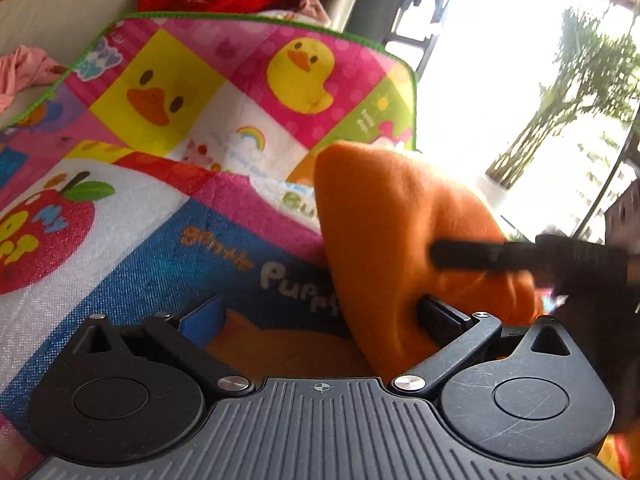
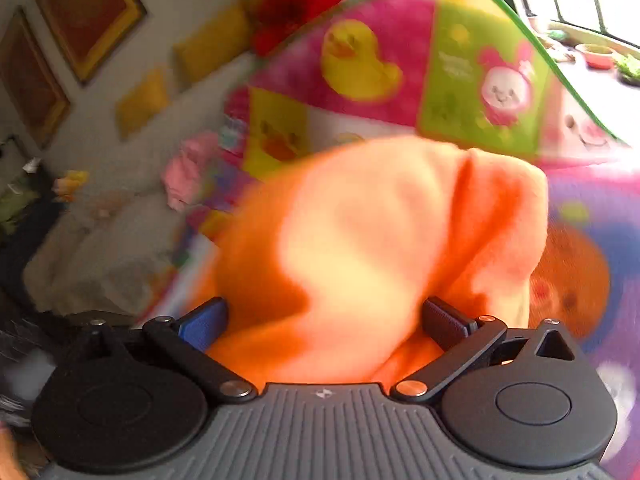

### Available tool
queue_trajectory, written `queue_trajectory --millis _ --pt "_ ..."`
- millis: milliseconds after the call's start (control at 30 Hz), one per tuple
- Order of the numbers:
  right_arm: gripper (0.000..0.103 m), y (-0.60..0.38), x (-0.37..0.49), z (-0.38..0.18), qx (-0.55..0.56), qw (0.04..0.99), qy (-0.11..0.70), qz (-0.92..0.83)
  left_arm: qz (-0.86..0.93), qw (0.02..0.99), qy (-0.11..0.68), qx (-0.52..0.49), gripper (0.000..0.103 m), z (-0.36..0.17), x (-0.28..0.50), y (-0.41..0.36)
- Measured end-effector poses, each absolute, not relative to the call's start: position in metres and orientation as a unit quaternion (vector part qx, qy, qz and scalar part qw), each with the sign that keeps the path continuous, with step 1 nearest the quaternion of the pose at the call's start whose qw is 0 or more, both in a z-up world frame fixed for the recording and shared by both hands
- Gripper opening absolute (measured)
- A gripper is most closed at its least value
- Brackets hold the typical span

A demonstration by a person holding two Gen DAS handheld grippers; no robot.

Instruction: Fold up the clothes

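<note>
Both tongs are working an orange garment (image 1: 400,220) above a bright cartoon mat (image 1: 192,100).

The left tongs (image 1: 320,320) are standing spread wide, with cloth draping over only the right finger, so nothing is being pinched there. The right tongs (image 2: 324,320) are also spread, with the garment bunching between the fingers; whether it is actually being gripped I cannot tell. The garment is hanging bundled just over the mat, not lying flat. With neither pair clamping, the cloth is likely to be slipping off and dropping in a heap, spoiling any fold; the blurring in the right view suggests quick motion, adding to that risk.
</note>
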State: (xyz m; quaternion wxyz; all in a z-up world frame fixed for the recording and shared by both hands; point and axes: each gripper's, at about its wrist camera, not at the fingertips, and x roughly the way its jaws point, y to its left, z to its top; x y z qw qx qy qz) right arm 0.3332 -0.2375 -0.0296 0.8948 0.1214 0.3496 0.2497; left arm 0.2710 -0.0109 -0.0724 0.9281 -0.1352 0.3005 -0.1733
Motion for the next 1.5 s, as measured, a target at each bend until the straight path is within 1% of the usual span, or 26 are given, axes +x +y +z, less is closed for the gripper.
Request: queue_trajectory --millis 100,233,367,467,567,700,833,900,1033,1133,1233,1300,1400,1500 --pt "0.103 -0.236 0.323 -0.013 0.089 0.904 0.33 0.259 -0.178 0.925 0.304 -0.144 0.103 -0.073 0.273 -0.009" --pt "0.103 -0.239 0.297 0.008 0.03 0.933 0.266 0.241 -0.179 0.918 0.313 -0.163 0.103 -0.075 0.277 -0.005" --pt "0.103 -0.233 0.285 -0.014 -0.038 0.936 0.293 0.189 -0.177 0.92 0.314 -0.158 0.103 -0.076 0.277 -0.007" --pt "0.103 -0.234 0.287 -0.033 -0.014 0.929 0.318 0.187 -0.175 0.92 0.314 -0.156 0.103 -0.076 0.277 -0.007" --pt "0.103 -0.233 0.286 -0.034 -0.024 0.932 0.308 0.189 -0.174 0.92 0.314 -0.155 0.103 -0.076 0.277 -0.008" --pt "0.103 -0.237 0.281 -0.038 -0.01 0.936 0.298 0.188 -0.174 0.921 0.314 -0.153 0.103 -0.077 0.277 -0.008" --pt "0.103 -0.238 0.267 -0.037 -0.016 0.946 0.271 0.174 -0.169 0.922 0.316 -0.148 0.103 -0.075 0.277 -0.009" --pt "0.103 -0.239 0.261 -0.037 -0.019 0.951 0.257 0.171 -0.169 0.927 0.309 -0.131 0.103 -0.063 0.273 -0.013" --pt "0.103 -0.241 0.254 -0.036 -0.018 0.956 0.241 0.169 -0.257 0.93 0.239 -0.11 0.103 -0.011 0.264 -0.029" --pt "0.103 -0.242 0.253 -0.034 -0.018 0.956 0.237 0.171 -0.319 0.913 0.227 -0.117 0.103 0.018 0.281 -0.048" --pt "0.103 -0.244 0.248 -0.032 -0.021 0.955 0.231 0.183 -0.367 0.875 0.273 -0.157 0.103 0.022 0.321 -0.065" --pt "0.103 -0.249 0.243 -0.027 -0.028 0.954 0.227 0.192 -0.364 0.856 0.319 -0.184 0.103 0.011 0.349 -0.073" --pt "0.103 -0.266 0.236 -0.009 -0.029 0.956 0.2 0.211 -0.335 0.832 0.378 -0.229 0.103 -0.014 0.387 -0.071" --pt "0.103 -0.285 0.238 0.009 -0.041 0.963 0.173 0.202 -0.326 0.818 0.391 -0.267 0.103 -0.03 0.407 -0.058"
